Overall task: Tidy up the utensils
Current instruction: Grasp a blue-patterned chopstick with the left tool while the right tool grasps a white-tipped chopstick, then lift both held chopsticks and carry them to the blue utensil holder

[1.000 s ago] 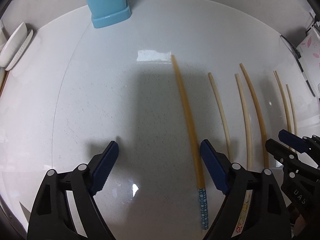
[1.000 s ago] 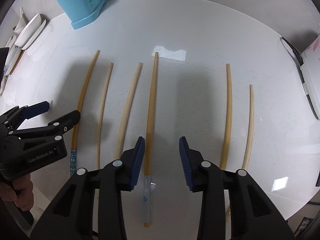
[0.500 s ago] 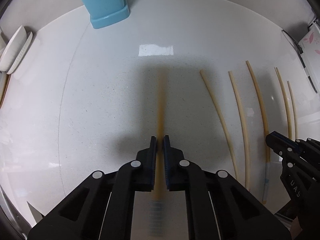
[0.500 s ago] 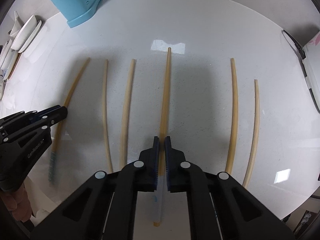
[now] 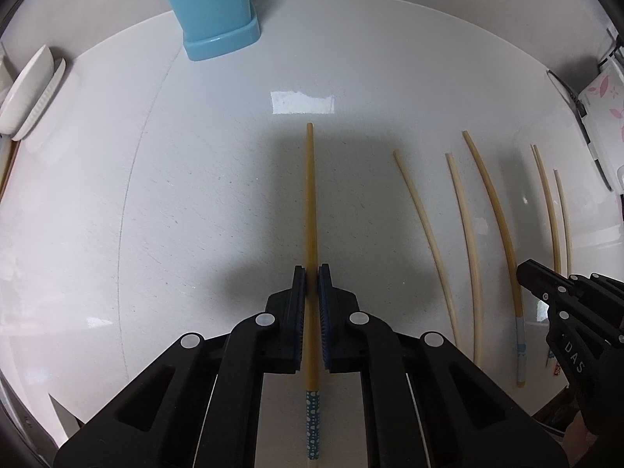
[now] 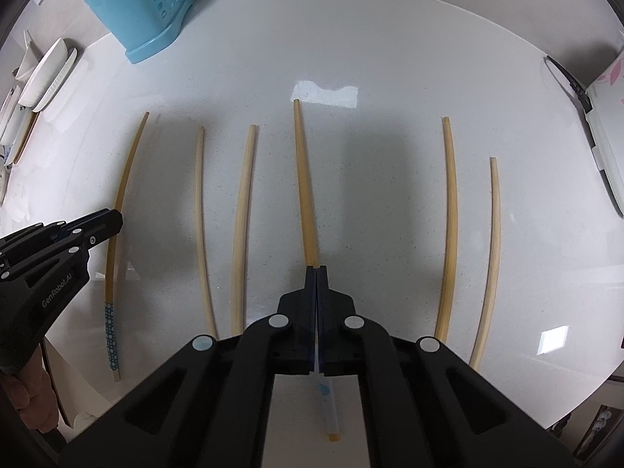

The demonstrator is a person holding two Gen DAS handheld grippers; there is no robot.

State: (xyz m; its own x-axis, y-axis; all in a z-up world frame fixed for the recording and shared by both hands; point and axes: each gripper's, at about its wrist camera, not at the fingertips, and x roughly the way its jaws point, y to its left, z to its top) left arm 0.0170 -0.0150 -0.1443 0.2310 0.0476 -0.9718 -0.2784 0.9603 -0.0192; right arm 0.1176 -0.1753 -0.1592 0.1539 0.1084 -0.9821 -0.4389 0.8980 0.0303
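My left gripper [image 5: 312, 270] is shut on a yellow-brown chopstick with a blue dotted end [image 5: 310, 202], gripping it low on the shaft. My right gripper [image 6: 316, 269] is shut on a second chopstick with a white and blue end [image 6: 304, 179]. In the right wrist view the left gripper [image 6: 112, 219] shows at the left, holding the dotted chopstick [image 6: 124, 179]. The right gripper [image 5: 526, 271] shows at the right of the left wrist view. Several pale chopsticks [image 6: 201, 214] lie side by side on the white counter [image 6: 370, 58]. A blue perforated utensil holder [image 6: 144, 11] [image 5: 214, 11] stands at the back.
White dishes [image 5: 31, 93] [image 6: 46, 74] lean at the left edge. A white flowered device [image 5: 602, 93] with a black cable [image 6: 565, 78] sits at the right edge. Two loose chopsticks [image 6: 450, 214] lie right of my right gripper. The counter's front edge runs just behind both grippers.
Both grippers stood open beside their chopsticks a second ago. Each has since shut on its chopstick, which now sits centred between the fingers.
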